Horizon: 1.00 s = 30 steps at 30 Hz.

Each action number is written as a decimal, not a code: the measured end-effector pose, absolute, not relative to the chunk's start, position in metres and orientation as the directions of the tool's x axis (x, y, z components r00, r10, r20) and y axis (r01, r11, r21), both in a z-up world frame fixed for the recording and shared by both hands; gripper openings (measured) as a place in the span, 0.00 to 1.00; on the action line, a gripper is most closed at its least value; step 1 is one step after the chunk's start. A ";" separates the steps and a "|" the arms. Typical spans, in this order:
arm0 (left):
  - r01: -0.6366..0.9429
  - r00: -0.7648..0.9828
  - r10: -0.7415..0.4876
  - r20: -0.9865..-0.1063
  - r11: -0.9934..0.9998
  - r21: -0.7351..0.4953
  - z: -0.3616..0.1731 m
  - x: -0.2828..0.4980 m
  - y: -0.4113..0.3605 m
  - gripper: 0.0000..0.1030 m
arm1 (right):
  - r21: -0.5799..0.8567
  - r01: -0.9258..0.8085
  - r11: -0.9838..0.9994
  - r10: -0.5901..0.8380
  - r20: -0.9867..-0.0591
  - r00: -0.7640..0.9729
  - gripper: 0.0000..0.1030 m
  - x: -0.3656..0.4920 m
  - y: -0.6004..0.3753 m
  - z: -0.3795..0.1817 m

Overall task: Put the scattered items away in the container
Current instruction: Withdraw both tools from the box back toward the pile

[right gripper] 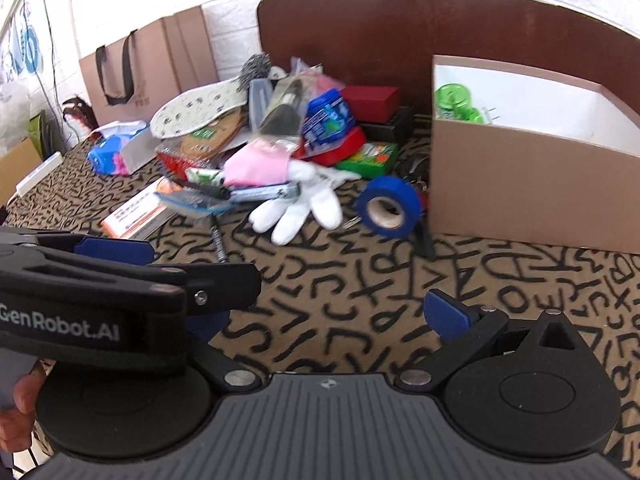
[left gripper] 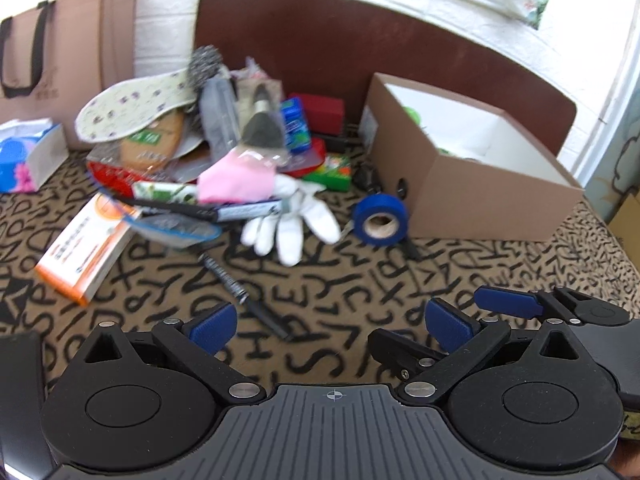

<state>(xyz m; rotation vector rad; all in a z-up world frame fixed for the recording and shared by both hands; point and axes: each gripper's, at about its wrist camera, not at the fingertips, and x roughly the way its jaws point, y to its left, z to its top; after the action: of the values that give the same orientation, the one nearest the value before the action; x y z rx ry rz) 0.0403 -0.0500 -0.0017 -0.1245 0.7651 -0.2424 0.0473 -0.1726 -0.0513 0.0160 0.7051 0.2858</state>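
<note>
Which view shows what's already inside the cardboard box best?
Right wrist: the green item shows clearly inside the cardboard box. In the left wrist view, only green slivers peek over the box wall.

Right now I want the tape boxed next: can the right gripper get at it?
Probably yes. The right gripper is open, the blue tape stands apart from the pile beside the box, and only bare cloth lies between.

Brown paper bag (left gripper: pixel 60 52) (black handles), headboard (left gripper: pixel 360 52).

The right gripper's (right gripper: pixel 332 320) left fingers hide behind the left gripper (right gripper: pixel 120 280) — box (right gripper: pixel 520 184) cropped.
</note>
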 end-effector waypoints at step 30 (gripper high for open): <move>-0.050 0.738 -0.099 -0.667 0.978 -0.201 -0.042 0.077 0.119 0.98 | 0.068 -0.467 0.882 0.389 -0.666 0.637 0.95 0.079 -0.060 -0.079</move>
<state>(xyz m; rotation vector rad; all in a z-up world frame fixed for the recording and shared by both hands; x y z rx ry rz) 0.0770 0.1186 -0.0420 -0.2118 0.7416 -0.0273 0.0786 -0.0598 -0.0792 -0.1143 0.7319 0.4900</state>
